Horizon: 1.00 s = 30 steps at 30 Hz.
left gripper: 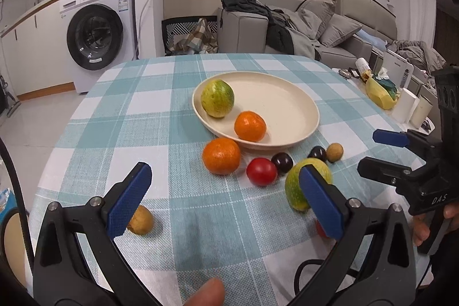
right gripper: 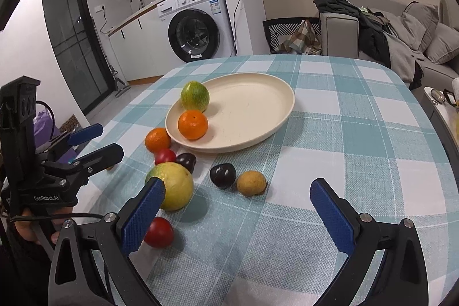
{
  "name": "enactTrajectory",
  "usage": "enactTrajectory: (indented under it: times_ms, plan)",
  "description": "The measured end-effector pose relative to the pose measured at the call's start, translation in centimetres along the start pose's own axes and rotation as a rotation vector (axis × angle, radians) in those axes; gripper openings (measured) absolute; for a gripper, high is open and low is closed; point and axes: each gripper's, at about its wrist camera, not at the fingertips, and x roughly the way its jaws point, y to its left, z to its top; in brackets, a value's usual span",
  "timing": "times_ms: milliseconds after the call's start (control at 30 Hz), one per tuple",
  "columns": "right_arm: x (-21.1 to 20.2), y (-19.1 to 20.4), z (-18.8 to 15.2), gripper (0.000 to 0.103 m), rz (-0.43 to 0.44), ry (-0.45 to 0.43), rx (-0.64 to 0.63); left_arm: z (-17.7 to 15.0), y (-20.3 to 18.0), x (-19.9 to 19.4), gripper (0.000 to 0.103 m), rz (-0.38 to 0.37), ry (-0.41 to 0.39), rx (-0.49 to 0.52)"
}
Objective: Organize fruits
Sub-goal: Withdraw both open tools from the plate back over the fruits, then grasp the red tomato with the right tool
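Both the left gripper (left gripper: 225,201) and right gripper (right gripper: 236,210) hover spread and empty. The plate (left gripper: 287,105), at twelve o'clock, already collects a guava (left gripper: 217,98) and an orange (left gripper: 250,126); loose fruit waits outside its rim

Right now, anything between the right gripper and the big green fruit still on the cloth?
Nothing visible. The green fruit sits just past the right gripper, beside its left jaw. A red tomato lies nearer, partly hidden behind that jaw.

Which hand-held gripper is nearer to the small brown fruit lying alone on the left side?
Left. The brown fruit lies beside the left hand-held gripper, near one finger; the right hand-held gripper is across the table.
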Motion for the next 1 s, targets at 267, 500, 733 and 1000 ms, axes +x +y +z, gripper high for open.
enactTrajectory:
  times_ms: [267, 500, 733, 1000]
  plan:
    - [0.3, -0.2, -0.7, 0.103, 0.022, 0.055, 0.020, -0.8, -1.2, -0.4, 0.103, -0.038, 0.008, 0.027]
    - [0.8, 0.8, -1.3, 0.103, 0.044, 0.107, -0.003, -1.2, -2.2, -0.2, 0.103, -0.049, 0.033, 0.052]
    - [1.2, 2.5, -1.9, 0.103, 0.053, 0.147, -0.073, -1.3, -2.5, -0.2, 0.103, -0.040, 0.022, 0.074]
    - [1.8, 4.2, -2.5, 0.096, 0.084, 0.191, -0.132, -1.3, -2.4, -0.4, 0.103, -0.052, 0.018, 0.072]
